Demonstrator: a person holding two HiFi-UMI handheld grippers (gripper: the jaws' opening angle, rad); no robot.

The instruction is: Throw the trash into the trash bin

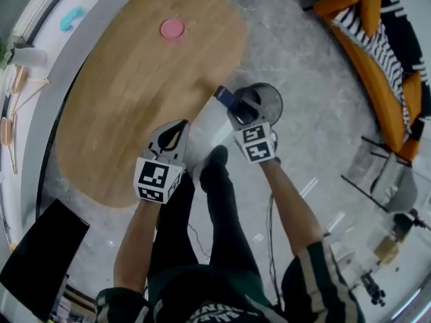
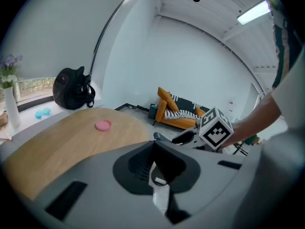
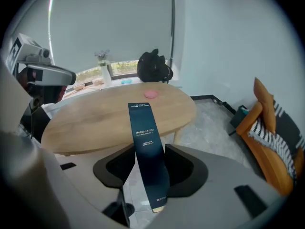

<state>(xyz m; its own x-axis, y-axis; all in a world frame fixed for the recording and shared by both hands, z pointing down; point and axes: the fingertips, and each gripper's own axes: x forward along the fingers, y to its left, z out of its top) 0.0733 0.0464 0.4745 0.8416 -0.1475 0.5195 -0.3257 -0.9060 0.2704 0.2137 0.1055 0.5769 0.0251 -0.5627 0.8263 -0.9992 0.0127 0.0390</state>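
Clamping the dark blue carton (image 3: pixel 147 151), your right gripper (image 1: pixel 239 110) is holding it over the trash bin (image 1: pixel 271 99), hiding its near rim; your left gripper (image 1: pixel 182 126) is hanging closed and empty by the bench (image 1: pixel 128 79).

Your top's dark, short sleeves (image 1: pixel 315 274) w/ pale stripes. Black trousers (image 1: pixel 225 227), dark shoe (image 1: pixel 217 155). L gripper (image 1: pixel 179 126) & R gripper (image 1: pixel 238 110): grey plastic shells, each w/ a white cube, black square markers.
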